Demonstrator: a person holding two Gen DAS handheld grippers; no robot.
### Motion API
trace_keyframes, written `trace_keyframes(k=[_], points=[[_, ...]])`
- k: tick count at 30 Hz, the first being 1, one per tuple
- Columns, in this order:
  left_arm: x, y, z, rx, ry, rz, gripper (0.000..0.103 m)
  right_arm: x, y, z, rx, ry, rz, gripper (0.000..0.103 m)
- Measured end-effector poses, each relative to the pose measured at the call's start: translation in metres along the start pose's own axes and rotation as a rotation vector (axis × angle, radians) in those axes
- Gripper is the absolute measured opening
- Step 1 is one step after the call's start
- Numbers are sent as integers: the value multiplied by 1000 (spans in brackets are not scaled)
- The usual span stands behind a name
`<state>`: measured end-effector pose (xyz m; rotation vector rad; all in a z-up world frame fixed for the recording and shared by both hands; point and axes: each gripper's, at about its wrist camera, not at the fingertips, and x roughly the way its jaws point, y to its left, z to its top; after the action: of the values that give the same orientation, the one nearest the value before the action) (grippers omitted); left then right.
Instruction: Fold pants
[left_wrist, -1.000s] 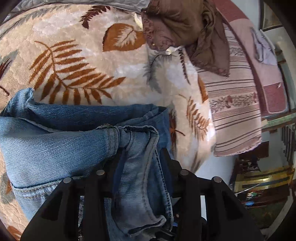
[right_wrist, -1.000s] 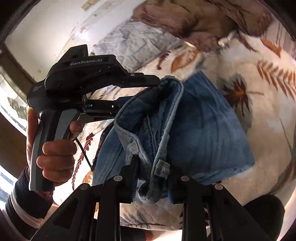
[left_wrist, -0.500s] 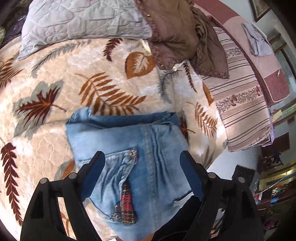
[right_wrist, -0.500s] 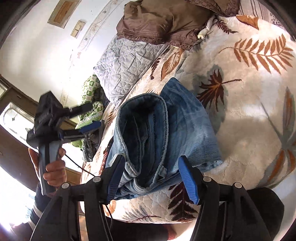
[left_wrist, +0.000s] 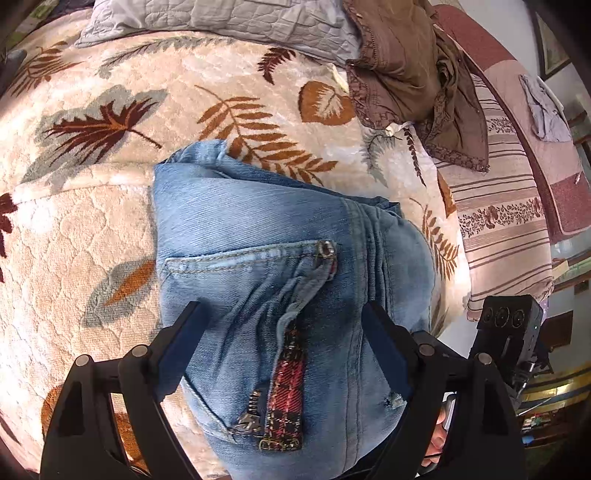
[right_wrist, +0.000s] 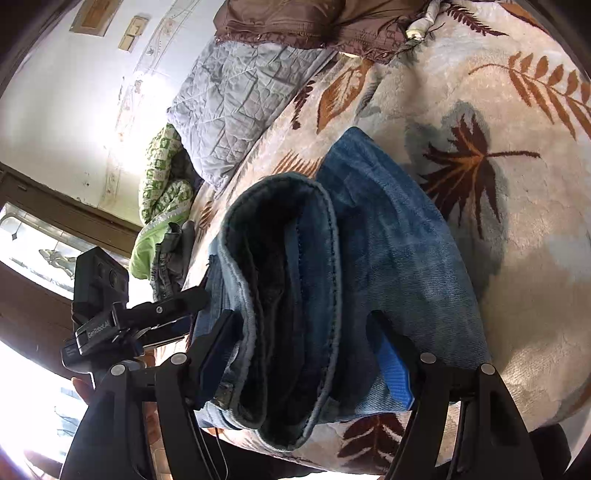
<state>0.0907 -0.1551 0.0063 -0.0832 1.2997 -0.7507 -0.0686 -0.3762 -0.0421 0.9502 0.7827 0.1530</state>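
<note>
Left wrist view: the folded pants (left_wrist: 280, 295) lie in the middle of the frame on the leaf-patterned bed cover (left_wrist: 92, 229), pocket and plaid tab facing up. The left gripper (left_wrist: 284, 332) hangs over them with its jaws spread wide, clamping nothing. A brown cloth (left_wrist: 410, 70) sits at upper right and a grey quilt (left_wrist: 221, 22) along the top, well apart from the bundle.

Right wrist view: the pants (right_wrist: 388, 258) fill the centre, stacked layers showing at the near edge. The right gripper (right_wrist: 303, 347) is likewise spread apart, straddling the bundle without pinching. The left gripper (right_wrist: 177, 306) shows at lower left. Judging by the compact stack, the fold looks complete.
</note>
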Motion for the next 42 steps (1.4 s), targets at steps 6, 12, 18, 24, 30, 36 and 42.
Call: trace_keyframes(k=[6,12,18,24,30,36,42], points=[[1,-14,-8,38,-78,59,83,12,2,7,-68,63,5,35],[-23,-26,-12,30,-118,-8,46,-9,31,13,-189,0,10,9],[-4,-54,-6,49,-127,-23,46,-58,41,28,-268,-145,-32,9],[31,-63,-16,93,-90,39,46,-29,-61,29,-20,-29,-122,11],[10,-74,-28,170,-128,134,51,-33,-58,29,-35,-51,-93,21],[2,-62,-30,129,-150,173,59,-41,-52,32,-9,-56,-98,29],[1,-55,-33,115,-150,221,62,-53,-39,32,-38,-84,-132,45]])
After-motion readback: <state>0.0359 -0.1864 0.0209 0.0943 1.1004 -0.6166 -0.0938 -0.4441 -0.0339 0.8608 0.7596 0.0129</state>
